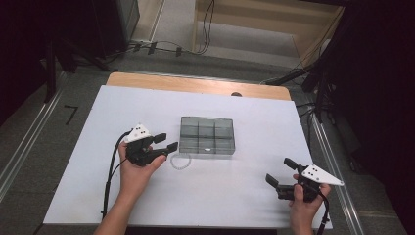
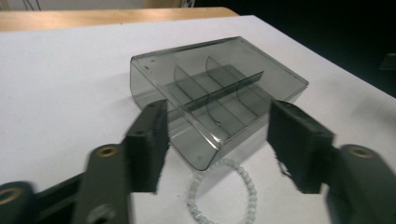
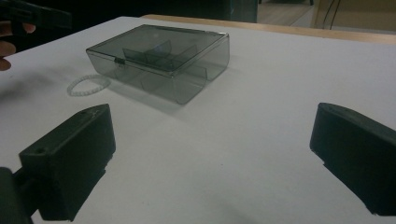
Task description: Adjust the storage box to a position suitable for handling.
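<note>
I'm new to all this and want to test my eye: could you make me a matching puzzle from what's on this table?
Things:
1. box
2. bead bracelet
3. left tongs
4. right tongs

Descriptions:
A. white ring lying flat on the table
B. smoky see-through, lid closed, dividers inside
C. open, empty, near the table's front right
D. open, empty, just above the bracelet

Pairs: 1-B, 2-A, 3-D, 4-C
</note>
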